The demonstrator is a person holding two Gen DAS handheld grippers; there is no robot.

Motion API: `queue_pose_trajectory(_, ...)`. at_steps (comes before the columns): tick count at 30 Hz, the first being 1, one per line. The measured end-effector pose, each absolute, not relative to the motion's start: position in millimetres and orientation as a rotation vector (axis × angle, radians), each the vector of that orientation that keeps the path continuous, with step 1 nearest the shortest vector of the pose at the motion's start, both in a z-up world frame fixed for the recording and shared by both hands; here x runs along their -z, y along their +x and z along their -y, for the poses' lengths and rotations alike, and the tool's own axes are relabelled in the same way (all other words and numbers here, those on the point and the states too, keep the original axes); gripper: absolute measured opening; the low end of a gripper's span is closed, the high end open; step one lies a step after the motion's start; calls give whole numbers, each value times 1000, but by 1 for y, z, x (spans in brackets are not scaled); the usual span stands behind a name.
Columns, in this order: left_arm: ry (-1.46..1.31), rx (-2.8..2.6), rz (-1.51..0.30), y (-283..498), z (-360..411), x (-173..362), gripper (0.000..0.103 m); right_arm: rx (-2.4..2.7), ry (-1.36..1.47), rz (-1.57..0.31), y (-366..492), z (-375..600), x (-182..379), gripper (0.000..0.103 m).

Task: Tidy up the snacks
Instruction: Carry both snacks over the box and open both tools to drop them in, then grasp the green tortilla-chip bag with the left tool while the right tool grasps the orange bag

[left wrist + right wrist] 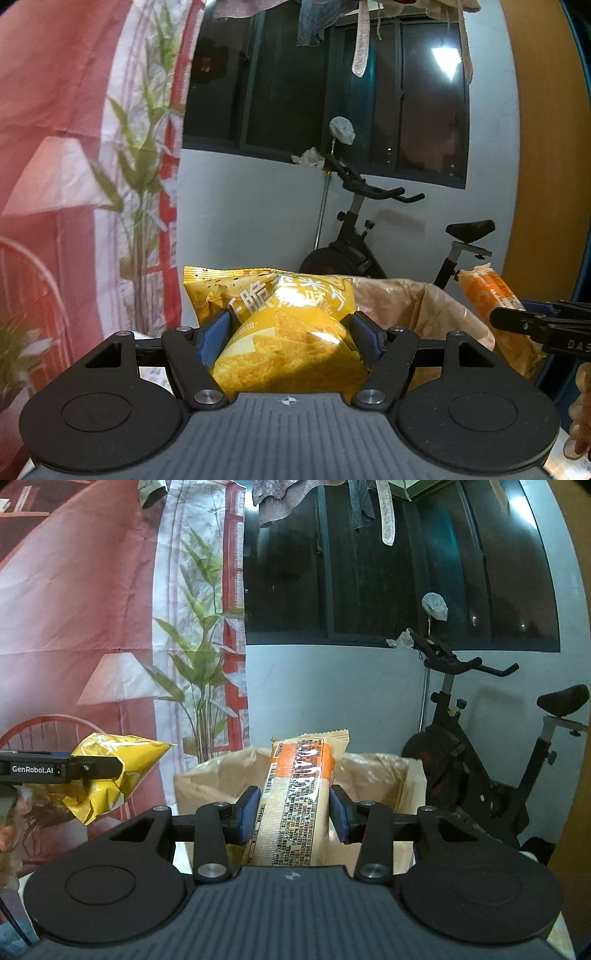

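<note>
Black tongs (289,332) with blue pads (216,334), silver screws, ribbed grey housing.

Puffy yellow chip bag (284,332) and orange-and-cream biscuit pack (295,797), both held aloft.

Pale surface barely visible (183,853) — paper-lined box (413,775) standing on it

Glossy foil chip bag (280,332), shiny plastic-wrapped bar (295,797), matt black tongs (288,332).
</note>
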State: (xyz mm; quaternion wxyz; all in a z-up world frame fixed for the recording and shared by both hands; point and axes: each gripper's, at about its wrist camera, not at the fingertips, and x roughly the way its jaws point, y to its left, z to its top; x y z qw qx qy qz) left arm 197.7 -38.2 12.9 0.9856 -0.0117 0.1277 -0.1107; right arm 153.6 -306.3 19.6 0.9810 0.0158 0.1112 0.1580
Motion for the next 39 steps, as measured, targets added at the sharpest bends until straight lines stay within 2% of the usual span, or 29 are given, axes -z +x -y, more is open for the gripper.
queue_pose_trajectory(10,-12,288,-276,268,71,-31,73,-290,22,-267,224,310,-32,43)
queue_pose_trajectory(21,189,309,-367,336,126,-19,74,-206,137,-441,296,323,-10,43)
queue_pose_trajectory(25,245,309,-439,356,136,-4,76,-178,139,-479,304,324,-6,43)
queue_pose_trajectory(27,237,306,-470,364,134,-1,83,-169,139,-502,308,325,-4,44)
queue_pose_trajectory(30,186,306,-505,367,122,1,85,-155,150,-525,309,328,-2,46)
queue_pose_trajectory(32,154,305,-522,365,113,1,85,-155,157,-519,306,330,-3,61)
queue_pose_trajectory(33,138,301,-526,363,108,0,85,-154,159,-517,304,331,-5,62)
queue_pose_trajectory(39,36,300,-510,330,71,-15,85,-190,145,-484,279,329,-20,62)
